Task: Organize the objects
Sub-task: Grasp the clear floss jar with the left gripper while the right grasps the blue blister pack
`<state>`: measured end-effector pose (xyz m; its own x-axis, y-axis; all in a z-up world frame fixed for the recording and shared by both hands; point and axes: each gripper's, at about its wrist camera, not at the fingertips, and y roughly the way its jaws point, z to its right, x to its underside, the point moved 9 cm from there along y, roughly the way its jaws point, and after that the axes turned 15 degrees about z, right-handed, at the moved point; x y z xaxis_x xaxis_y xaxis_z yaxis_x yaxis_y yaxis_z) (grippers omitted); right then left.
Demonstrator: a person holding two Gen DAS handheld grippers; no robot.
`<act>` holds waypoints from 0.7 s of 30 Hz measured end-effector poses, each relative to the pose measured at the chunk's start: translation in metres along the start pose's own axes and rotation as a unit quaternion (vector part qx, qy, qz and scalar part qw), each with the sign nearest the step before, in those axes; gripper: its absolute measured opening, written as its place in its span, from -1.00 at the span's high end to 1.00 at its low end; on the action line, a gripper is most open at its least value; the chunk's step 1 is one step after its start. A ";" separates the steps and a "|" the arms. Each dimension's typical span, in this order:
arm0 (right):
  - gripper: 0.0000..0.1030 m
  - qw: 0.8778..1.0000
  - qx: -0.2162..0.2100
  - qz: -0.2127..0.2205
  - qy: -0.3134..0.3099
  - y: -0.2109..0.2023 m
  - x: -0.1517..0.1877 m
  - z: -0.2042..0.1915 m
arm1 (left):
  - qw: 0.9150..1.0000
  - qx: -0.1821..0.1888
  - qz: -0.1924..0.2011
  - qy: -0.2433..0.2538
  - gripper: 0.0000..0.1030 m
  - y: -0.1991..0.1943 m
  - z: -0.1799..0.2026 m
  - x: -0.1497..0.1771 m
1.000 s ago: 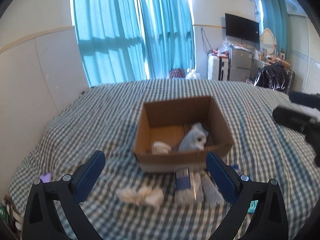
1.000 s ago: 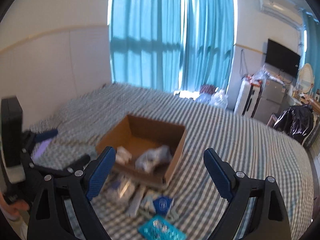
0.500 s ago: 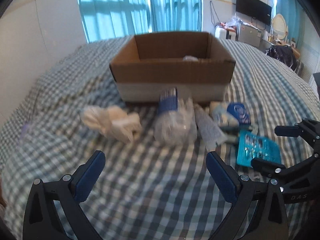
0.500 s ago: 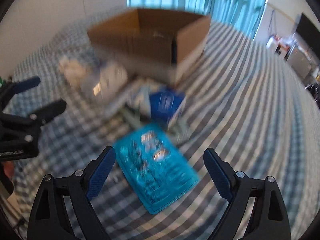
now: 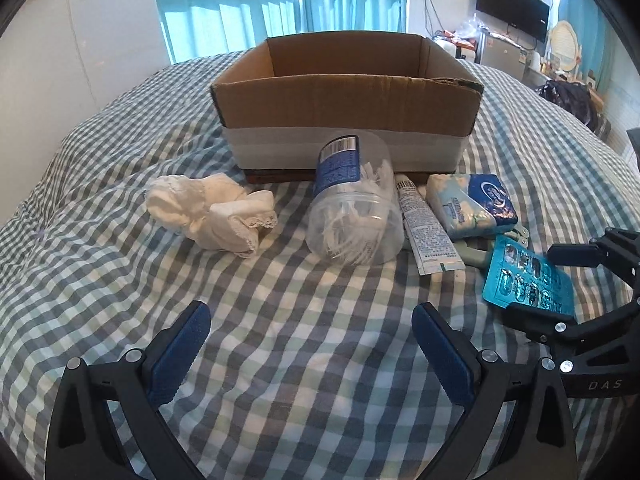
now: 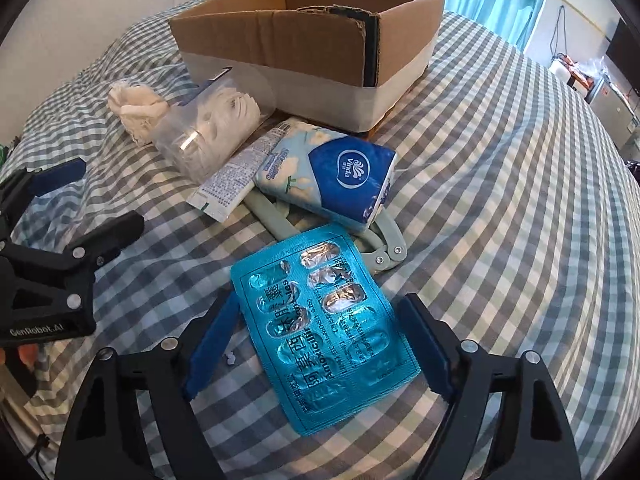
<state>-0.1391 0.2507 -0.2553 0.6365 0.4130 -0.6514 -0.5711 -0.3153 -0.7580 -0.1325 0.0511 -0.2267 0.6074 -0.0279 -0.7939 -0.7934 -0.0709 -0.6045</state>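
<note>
Left wrist view: one cardboard box (image 5: 347,112) on the bed (image 5: 280,340); before it lie one white cloth (image 5: 208,210), one clear jar (image 5: 352,208), one tube (image 5: 426,228) and one tissue pack (image 5: 472,204). The left tool (image 5: 308,354) gapes, empty.

Right wrist view: the right tool (image 6: 320,344) stands apart, straddling one blue pill blister (image 6: 324,324) before the box (image 6: 304,44), beside one grey clip (image 6: 384,248).

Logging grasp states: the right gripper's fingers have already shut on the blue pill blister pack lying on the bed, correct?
Not quite. In the right wrist view the right gripper is open, its fingers straddling the blue pill blister pack without clamping it. The pack does lie on the bed.
</note>
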 end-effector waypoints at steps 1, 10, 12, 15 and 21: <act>-0.54 1.000 0.001 0.001 -0.002 0.000 0.002 -0.002 | 1.000 0.000 0.001 -0.003 -1.00 -0.001 -0.002 0.000; -0.41 0.998 0.017 0.063 0.019 -0.033 -0.013 0.003 | 1.000 0.000 0.005 -0.010 -1.00 0.002 -0.008 -0.005; -0.40 0.995 0.029 0.087 0.029 -0.044 -0.021 0.006 | 1.000 0.002 0.006 -0.011 -1.00 0.005 -0.008 -0.008; -0.40 0.991 0.052 0.113 0.045 -0.054 -0.031 0.017 | 1.000 0.006 0.009 -0.012 -1.00 0.013 -0.004 -0.016; -0.40 0.991 0.051 0.109 0.063 -0.050 -0.033 0.026 | 0.999 0.021 0.030 -0.012 -1.00 0.037 0.010 -0.043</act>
<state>-0.1448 0.2747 -0.1954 0.5485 0.2320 -0.8033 -0.7477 -0.2941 -0.5954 -0.1881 0.0600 -0.2153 0.5583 -0.0064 -0.8296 -0.8294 -0.0271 -0.5579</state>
